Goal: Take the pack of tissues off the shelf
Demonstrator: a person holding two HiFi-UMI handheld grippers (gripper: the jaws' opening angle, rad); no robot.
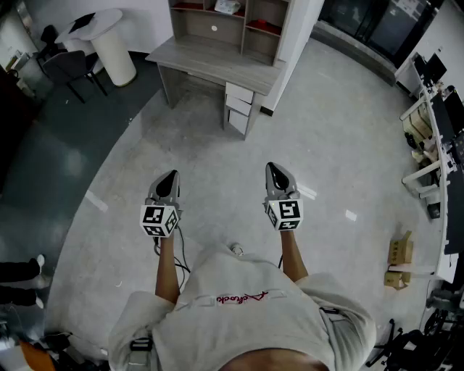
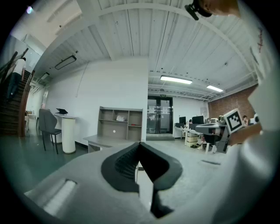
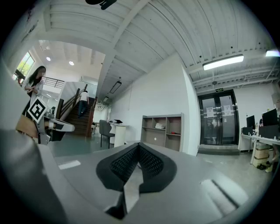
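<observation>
The pack of tissues (image 1: 227,6) lies in an upper compartment of the grey shelf unit (image 1: 255,32) that stands on a desk (image 1: 210,59) across the room. It shows as a small pale thing (image 2: 119,118) in the left gripper view and also as a pale pack (image 3: 160,126) in the right gripper view. My left gripper (image 1: 171,176) and right gripper (image 1: 274,168) are held side by side in front of me, pointing toward the shelf and far from it. Both the left gripper (image 2: 140,144) and the right gripper (image 3: 139,144) are shut with nothing between the jaws.
A drawer unit (image 1: 238,109) stands under the desk's right end. To the left are a white round table (image 1: 112,43) and a dark chair (image 1: 69,69). Desks with monitors (image 1: 435,123) and a cardboard box (image 1: 399,255) line the right side. A person (image 3: 82,103) climbs stairs.
</observation>
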